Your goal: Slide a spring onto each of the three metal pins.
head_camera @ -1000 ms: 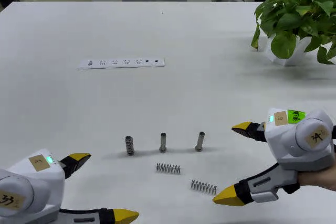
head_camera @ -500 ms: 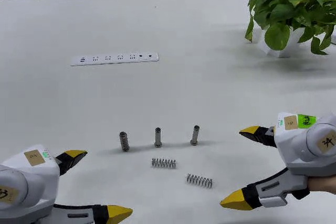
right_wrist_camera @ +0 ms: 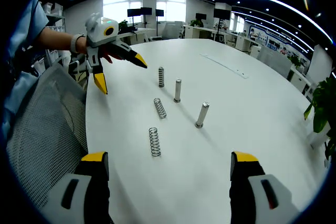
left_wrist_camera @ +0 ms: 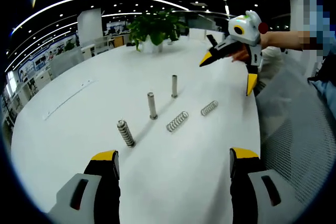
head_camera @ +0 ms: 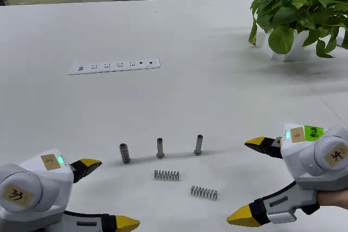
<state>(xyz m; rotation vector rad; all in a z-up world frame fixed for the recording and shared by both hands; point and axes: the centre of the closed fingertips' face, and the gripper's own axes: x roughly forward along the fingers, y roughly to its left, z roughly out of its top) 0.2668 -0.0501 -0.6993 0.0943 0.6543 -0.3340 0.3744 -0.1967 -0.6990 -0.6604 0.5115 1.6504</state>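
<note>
At the near left we hold the left gripper (head_camera: 109, 193), a white moulded shell with black fingers capped in yellow. Its jaws stand wide apart with nothing between them, low over the near edge of the table (head_camera: 217, 91), whose top is white, smooth and matt. Farther back on the left lies a power strip (head_camera: 114, 66), flat, white and long, well apart from the work.

Across the near middle we see three slim grey metal pins standing upright in a row, each with a dull shine. The left pin (head_camera: 126, 160) has a fitted spring (head_camera: 124, 150) of coiled wire around its shaft. The middle pin (head_camera: 160, 148) and the right pin (head_camera: 198, 144) are bare. The first loose spring (head_camera: 166, 175) lies on its side just in front of the middle pin. The second loose spring (head_camera: 204, 192) lies nearer to us, in front of the right pin, and the two do not touch.

To the right we hold the right gripper (head_camera: 246, 180), of the same build. Its jaws are also spread wide and empty, near the second loose spring but clear of it. Bare tabletop lies open on every side of the pins and between the two grippers.

At the far right a leafy green plant (head_camera: 296, 4) stands in a white pot (head_camera: 296, 50), well behind the work.
</note>
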